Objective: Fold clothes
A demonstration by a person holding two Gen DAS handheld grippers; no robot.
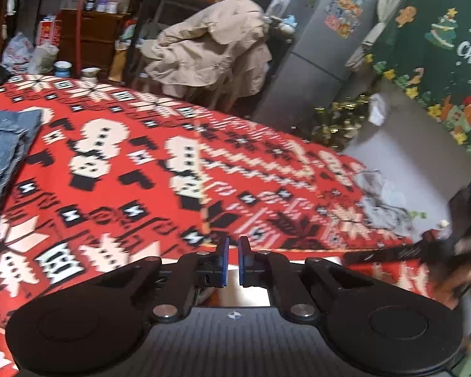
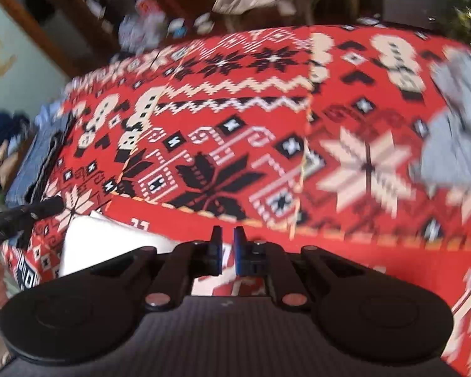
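Note:
A red cloth with a white and black knit pattern (image 1: 172,163) covers the table. A grey garment with a dark print (image 1: 392,169) lies blurred at the table's right end, and it appears again as a grey garment (image 2: 455,119) at the right edge of the right wrist view. Blue denim (image 1: 3,144) lies at the left edge, and the same denim (image 2: 44,150) shows at the far left. My left gripper (image 1: 233,242) hovers over the cloth's near part, jaws together with nothing between them. My right gripper (image 2: 227,232) is also shut and empty above the near edge.
A chair draped with a beige coat (image 1: 210,47) stands behind the table, beside a grey fridge (image 1: 323,40). Cluttered shelves (image 1: 91,9) fill the back left. A green Christmas hanging (image 1: 439,47) is at right. A white patch (image 2: 94,238) shows at the cloth's near edge.

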